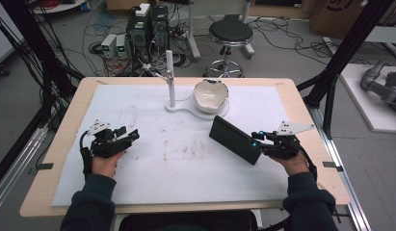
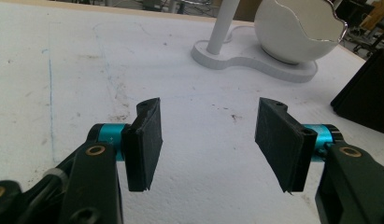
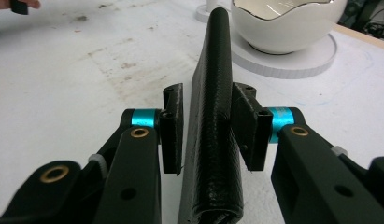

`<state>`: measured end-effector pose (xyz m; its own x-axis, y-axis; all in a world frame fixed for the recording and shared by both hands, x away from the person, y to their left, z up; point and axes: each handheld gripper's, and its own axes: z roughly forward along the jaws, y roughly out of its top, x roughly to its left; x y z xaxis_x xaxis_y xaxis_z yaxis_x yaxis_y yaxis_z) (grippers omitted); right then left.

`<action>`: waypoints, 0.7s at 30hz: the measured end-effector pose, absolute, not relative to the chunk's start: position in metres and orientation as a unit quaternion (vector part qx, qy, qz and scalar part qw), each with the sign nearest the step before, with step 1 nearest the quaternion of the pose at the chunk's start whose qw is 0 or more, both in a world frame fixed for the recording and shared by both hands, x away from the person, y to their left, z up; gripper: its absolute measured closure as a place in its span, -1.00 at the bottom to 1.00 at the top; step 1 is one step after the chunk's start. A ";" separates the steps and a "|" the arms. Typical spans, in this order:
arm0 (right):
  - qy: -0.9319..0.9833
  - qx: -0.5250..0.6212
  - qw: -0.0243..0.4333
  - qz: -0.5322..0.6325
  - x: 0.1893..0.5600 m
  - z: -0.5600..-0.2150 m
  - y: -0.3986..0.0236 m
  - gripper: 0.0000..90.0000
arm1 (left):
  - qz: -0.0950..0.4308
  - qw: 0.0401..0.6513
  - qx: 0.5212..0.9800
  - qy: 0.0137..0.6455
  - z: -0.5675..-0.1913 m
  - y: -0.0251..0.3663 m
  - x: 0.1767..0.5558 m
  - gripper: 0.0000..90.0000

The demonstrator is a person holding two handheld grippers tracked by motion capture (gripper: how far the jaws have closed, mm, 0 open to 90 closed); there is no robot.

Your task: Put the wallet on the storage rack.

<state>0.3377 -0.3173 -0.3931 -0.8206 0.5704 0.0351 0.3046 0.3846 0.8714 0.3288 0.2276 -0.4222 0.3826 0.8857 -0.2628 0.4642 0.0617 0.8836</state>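
A flat black case (image 1: 234, 139) stands on its long edge right of the table's middle. In the right gripper view the case (image 3: 213, 70) runs between the jaws of my right gripper (image 3: 207, 126). The right pad lies against it and a thin gap shows at the left pad, so the gripper is open. The right gripper (image 1: 257, 137) sits at the case's near right end. My left gripper (image 1: 132, 135) rests on the mat at the left. Its jaws (image 2: 208, 140) stand wide open with nothing between them. The case (image 2: 362, 100) is off to its right.
A white egg-shell bowl (image 1: 211, 95) sits on a white stand (image 1: 178, 107) with an upright post (image 1: 169, 72) at the back middle. A stained white mat (image 1: 152, 159) covers the wooden table (image 1: 60, 144). A stool (image 1: 230, 33) and cabled boxes (image 1: 140, 29) stand beyond.
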 end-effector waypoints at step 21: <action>0.863 0.251 0.146 0.414 0.341 -0.408 -0.297 0.24 | 0.198 0.514 0.658 0.513 -0.424 0.226 0.329 -0.09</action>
<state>0.3409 -0.2974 -0.4077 -0.8314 0.5538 -0.0446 0.3122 0.5321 0.7870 0.3289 0.2257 -0.4236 0.3956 0.8789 -0.2664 0.4716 0.0545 0.8801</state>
